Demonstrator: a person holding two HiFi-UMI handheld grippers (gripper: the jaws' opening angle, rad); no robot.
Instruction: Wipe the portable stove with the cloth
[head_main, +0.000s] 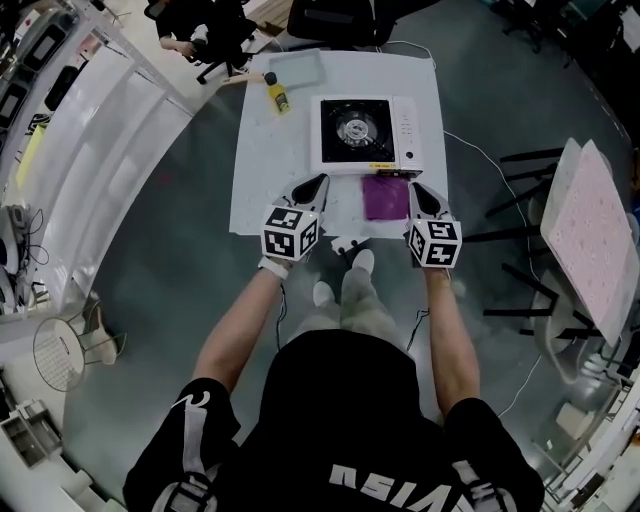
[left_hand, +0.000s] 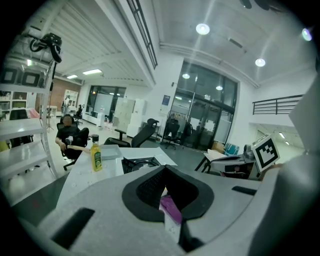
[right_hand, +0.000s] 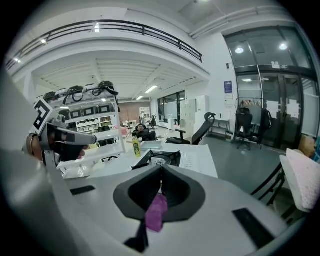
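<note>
portable stove (head_main: 365, 133), where and which way?
far middle of white table (head_main: 258, 190), long axis left-right, control strip at its right end. one stove.
rest, left to right?
one yellow bottle (head_main: 277, 93); left gripper (head_main: 318, 182) jaws together, empty; one purple cloth (head_main: 385, 197) flat just before stove; right gripper (head_main: 418, 188) jaws together, empty. two grippers.
</note>
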